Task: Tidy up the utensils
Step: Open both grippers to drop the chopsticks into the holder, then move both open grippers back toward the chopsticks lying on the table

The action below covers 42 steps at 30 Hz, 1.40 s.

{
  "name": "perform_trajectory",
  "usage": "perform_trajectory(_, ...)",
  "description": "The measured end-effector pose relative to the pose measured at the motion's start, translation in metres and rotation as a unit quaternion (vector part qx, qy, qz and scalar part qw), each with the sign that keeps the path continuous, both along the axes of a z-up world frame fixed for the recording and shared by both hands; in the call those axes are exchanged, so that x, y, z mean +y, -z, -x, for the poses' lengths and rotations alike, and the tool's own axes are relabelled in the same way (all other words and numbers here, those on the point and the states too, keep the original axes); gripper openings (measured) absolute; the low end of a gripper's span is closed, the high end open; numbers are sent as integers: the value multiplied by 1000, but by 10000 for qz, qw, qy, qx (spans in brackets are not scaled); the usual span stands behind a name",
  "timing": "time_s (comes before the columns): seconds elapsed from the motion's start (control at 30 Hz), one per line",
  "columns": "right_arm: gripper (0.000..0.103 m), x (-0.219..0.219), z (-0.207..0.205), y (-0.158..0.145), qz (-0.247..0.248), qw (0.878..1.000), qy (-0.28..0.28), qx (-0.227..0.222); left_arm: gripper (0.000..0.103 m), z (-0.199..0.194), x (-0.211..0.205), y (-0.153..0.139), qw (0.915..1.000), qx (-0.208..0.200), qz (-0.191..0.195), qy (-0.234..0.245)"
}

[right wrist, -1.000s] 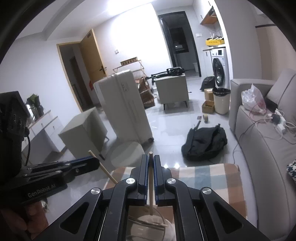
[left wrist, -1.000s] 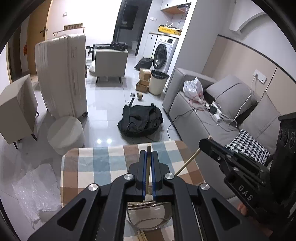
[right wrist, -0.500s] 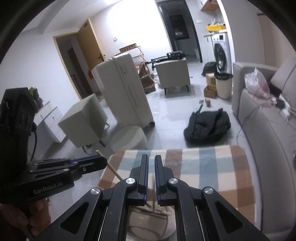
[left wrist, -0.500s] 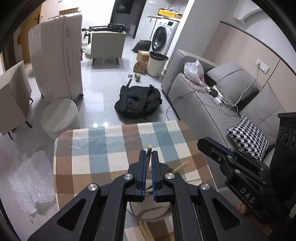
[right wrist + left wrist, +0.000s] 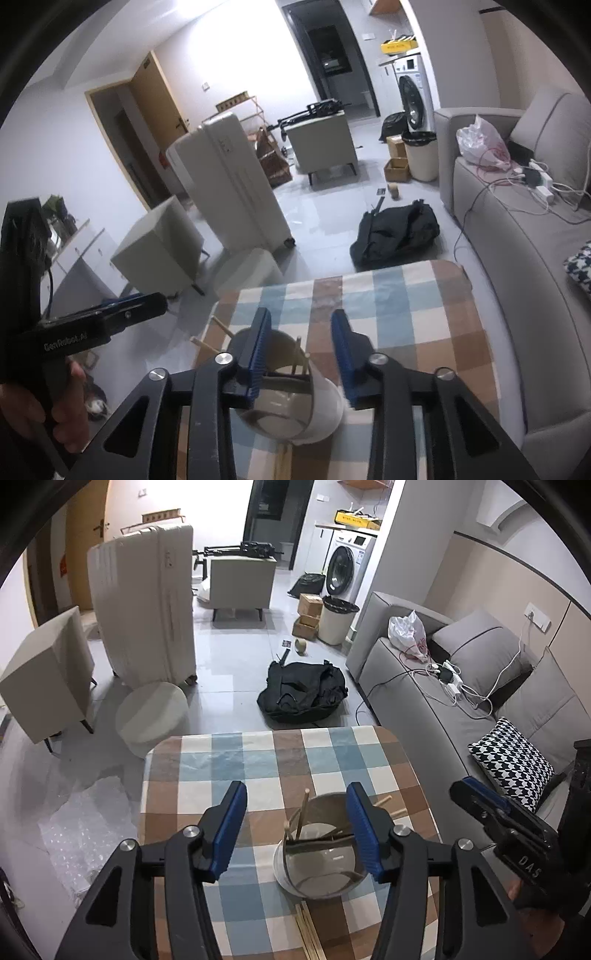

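Observation:
A white cup [image 5: 317, 871] stands on the checked tablecloth [image 5: 258, 775] and holds several wooden chopsticks [image 5: 301, 812]. More chopsticks [image 5: 308, 934] lie on the cloth just in front of the cup. My left gripper [image 5: 295, 819] is open and empty above the cup. My right gripper [image 5: 300, 341] is also open and empty above the cup [image 5: 321, 406], with chopsticks [image 5: 299, 356] leaning inside it. The right gripper shows at the right of the left wrist view [image 5: 491, 812], and the left gripper at the left of the right wrist view [image 5: 125, 310].
The small table ends just beyond the cup. A grey sofa [image 5: 461, 709] runs along the right. A black bag [image 5: 303, 694], a round stool [image 5: 151, 716], a white suitcase [image 5: 144, 609] and bubble wrap [image 5: 85, 830] are on the floor.
Both grippers were shut on a chopstick over the cup a second ago. Both have opened wide and the chopsticks now stand in the cup.

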State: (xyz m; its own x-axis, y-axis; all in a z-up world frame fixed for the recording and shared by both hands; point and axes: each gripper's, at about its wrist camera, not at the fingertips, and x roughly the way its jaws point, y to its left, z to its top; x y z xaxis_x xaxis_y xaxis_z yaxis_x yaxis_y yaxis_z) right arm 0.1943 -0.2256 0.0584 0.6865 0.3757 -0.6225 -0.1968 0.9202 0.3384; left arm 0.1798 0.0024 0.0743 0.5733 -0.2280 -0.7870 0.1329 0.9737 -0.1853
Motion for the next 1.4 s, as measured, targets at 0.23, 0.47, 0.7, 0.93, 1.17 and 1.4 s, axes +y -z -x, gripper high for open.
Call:
perform_trajectory(0.23,40,-4,32,-23,-37,9997,18,-239,53,27,0,-13,9998,-94,-90,-170)
perform_trajectory(0.47,48,-3,67,-38,-62,9991,-12,-418,66,58,1,-25,9984,-392,-59,-400)
perform_trajectory(0.7,58,-1,101,-46,-78,9982,-69,-590,73,81,-2,-30,9975,-571,-44,-423)
perform_trajectory(0.93,70,0,129,-53,-89,9964,-146,-833,82,103,-1,-34,9944,-861,-123,-596)
perform_trajectory(1.17,88,3,155,-52,9,9944,-78,-1052,85,123,0,-28,9931,-1008,-193,-569)
perform_trajectory(1.4,96,6,170,-37,-15,9951,-83,-989,85,141,-4,-15,9893,-1221,-357,-717)
